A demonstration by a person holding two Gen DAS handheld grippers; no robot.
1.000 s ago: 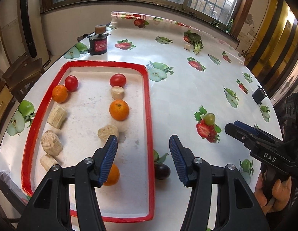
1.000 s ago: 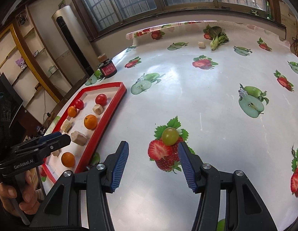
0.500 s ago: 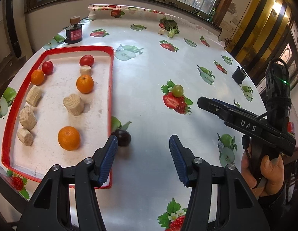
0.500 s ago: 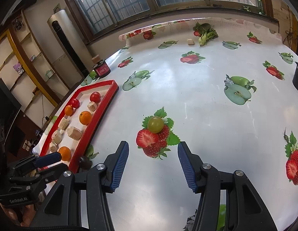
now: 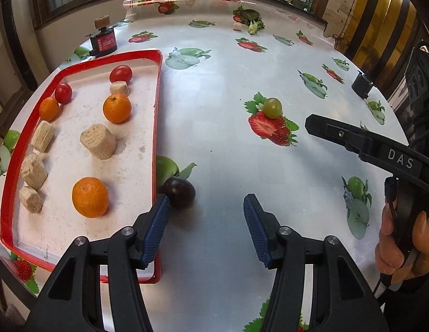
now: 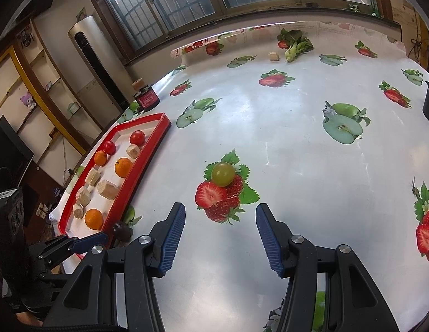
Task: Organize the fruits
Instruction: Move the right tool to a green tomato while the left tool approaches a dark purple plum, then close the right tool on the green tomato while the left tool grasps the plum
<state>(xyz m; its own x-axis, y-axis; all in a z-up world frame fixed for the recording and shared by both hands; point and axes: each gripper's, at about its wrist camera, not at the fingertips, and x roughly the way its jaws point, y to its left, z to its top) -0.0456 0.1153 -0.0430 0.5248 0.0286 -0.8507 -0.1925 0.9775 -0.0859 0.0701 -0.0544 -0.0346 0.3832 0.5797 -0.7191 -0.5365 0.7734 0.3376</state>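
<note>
A red-rimmed tray (image 5: 157, 105) holds three oranges (image 5: 90, 197), two tomatoes (image 5: 120, 73) and several beige chunks (image 5: 98, 141). A dark plum (image 5: 179, 192) lies on the table just outside the tray's right rim, close ahead of my open, empty left gripper (image 5: 206, 227). A green grape (image 5: 272, 107) sits on a printed strawberry. In the right wrist view the grape (image 6: 222, 173) lies ahead of my open, empty right gripper (image 6: 220, 238); the tray (image 6: 148, 155) and plum (image 6: 122, 231) are at the left.
A dark jar with a cork lid (image 5: 103, 38) stands behind the tray. Leafy greens (image 5: 250, 18) and a small beige cube (image 5: 237, 26) lie at the far edge. A black cup (image 5: 361, 84) stands at the right edge. The tablecloth has fruit prints.
My left gripper has swung right from over the tray, then eased closer toward the plum. My right gripper has moved nearer the grape. Both stay open.
</note>
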